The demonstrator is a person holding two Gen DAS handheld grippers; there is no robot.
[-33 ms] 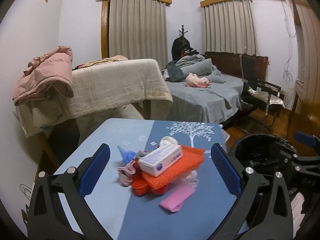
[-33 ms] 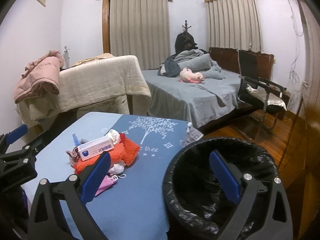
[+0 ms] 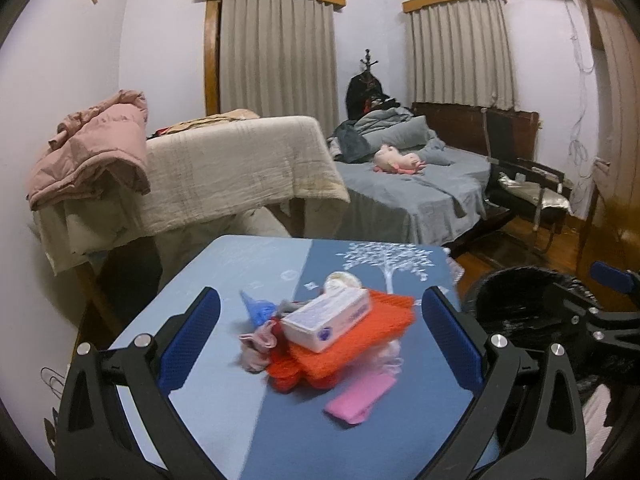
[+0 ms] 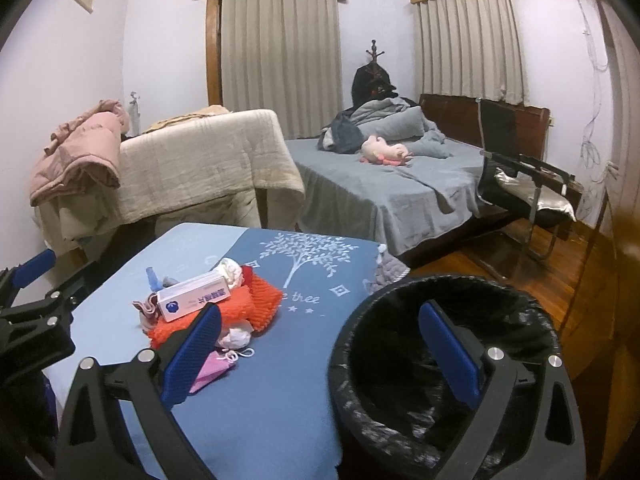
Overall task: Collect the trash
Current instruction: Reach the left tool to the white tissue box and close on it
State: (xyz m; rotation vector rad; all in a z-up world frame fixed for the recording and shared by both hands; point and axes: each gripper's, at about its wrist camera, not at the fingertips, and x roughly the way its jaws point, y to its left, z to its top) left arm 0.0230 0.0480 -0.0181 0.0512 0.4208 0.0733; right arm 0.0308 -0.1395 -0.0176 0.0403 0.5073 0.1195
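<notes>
A heap of trash lies on the blue-clothed table (image 3: 224,408): a white box (image 3: 326,320) on an orange mesh cloth (image 3: 356,346), a pink packet (image 3: 358,398), a blue wrapper (image 3: 256,308) and crumpled tissues (image 4: 234,272). My left gripper (image 3: 320,294) is open, its fingers either side of the heap and short of it, holding nothing. My right gripper (image 4: 319,307) is open and empty, its right finger over the bin with a black liner (image 4: 440,282), its left finger in front of the heap. The bin (image 3: 520,292) stands at the table's right edge.
Behind the table stands furniture draped in a beige blanket (image 3: 240,172), with a pink jacket (image 3: 92,148) on top. A grey bed (image 4: 380,188) with a pink plush toy is further back. A black chair (image 4: 520,184) stands on the wooden floor at right.
</notes>
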